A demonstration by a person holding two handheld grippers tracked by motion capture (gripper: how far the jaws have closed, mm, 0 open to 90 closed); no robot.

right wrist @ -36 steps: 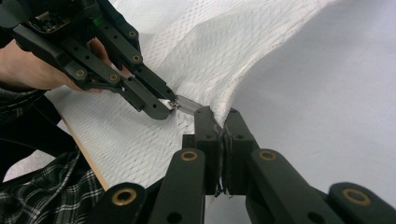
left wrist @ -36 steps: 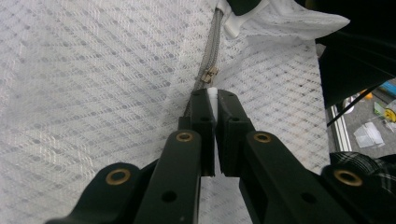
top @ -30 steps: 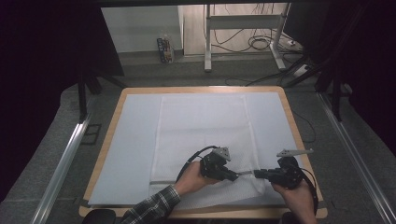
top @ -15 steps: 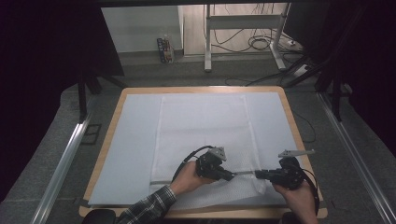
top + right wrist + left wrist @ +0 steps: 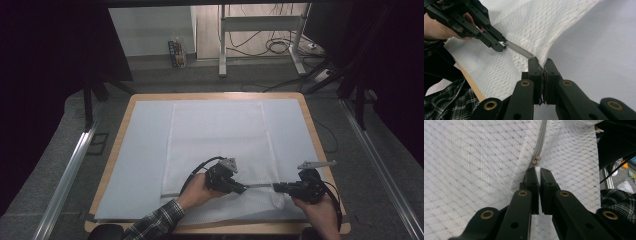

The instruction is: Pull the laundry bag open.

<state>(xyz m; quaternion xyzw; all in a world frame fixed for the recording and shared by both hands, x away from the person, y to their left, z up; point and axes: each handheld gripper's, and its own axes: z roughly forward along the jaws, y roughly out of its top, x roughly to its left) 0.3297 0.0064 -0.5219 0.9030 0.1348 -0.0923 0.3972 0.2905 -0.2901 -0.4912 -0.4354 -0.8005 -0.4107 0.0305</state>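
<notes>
A white mesh bag (image 5: 220,135) lies flat on the pale mat, with a grey zipper (image 5: 259,185) running across near its front edge. My left gripper (image 5: 242,189) is shut on a small white pull tab (image 5: 537,168) just behind the metal slider (image 5: 537,160). My right gripper (image 5: 276,187) is shut on the bag's edge at the zipper's right end, and the mesh (image 5: 534,27) is lifted there into a ridge. In the right gripper view the left gripper (image 5: 501,46) is at the far end of the taut zipper (image 5: 520,51).
A pale mat (image 5: 145,150) covers the wooden table (image 5: 121,127). A plaid sleeve (image 5: 155,222) reaches in at the front edge. Metal rails (image 5: 70,170) flank the table, and cables and a desk frame (image 5: 260,30) stand on the floor beyond.
My left gripper has slid a little to the left along the zipper, away from the right gripper, and more grey zipper shows between them. The right gripper has held still.
</notes>
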